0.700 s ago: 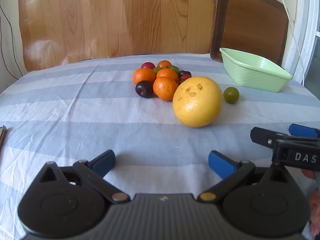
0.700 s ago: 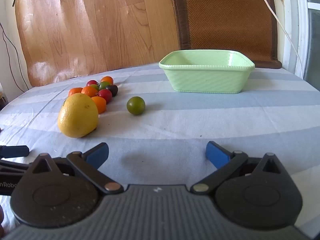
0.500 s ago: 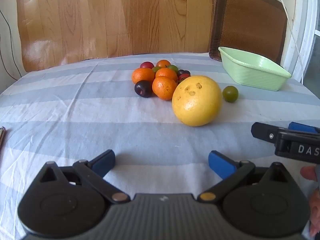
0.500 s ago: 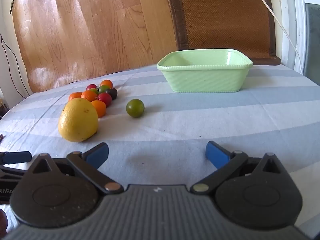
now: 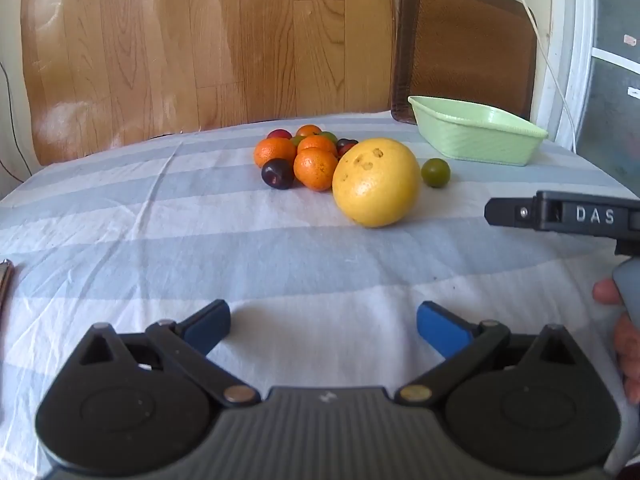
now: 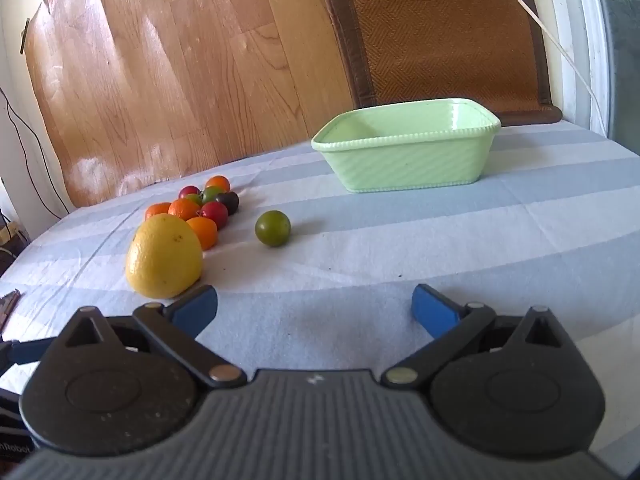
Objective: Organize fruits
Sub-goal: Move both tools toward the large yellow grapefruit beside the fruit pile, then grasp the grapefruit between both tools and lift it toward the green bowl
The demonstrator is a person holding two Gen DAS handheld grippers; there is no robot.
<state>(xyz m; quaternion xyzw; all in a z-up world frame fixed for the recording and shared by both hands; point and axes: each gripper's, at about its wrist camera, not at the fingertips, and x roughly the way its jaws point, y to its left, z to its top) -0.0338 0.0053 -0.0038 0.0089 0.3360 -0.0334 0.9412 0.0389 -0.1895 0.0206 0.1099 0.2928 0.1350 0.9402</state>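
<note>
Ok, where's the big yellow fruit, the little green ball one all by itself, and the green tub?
big yellow fruit point(image 6: 164, 256): right wrist view, middle of its peel.
little green fruit point(image 6: 273, 228): right wrist view, its centre.
green tub point(image 6: 408, 164): right wrist view, its ribbed front wall.

You are looking across a table point(image 5: 168, 240) covered with a cloth in pale blue and white stripes, creased in places. Behind the table a sheet of wood-grain flooring point(image 5: 200, 52) leans against a cream wall point(image 6: 10, 40), catching glare at its lower left. Right of that sheet stands a brown woven mat point(image 6: 440, 28) with a darker border. A white cord point(image 5: 540, 40) runs down across the mat's right edge. Right of the mat is a white window frame point(image 6: 592, 40). Daylight falls on the cloth.
</note>
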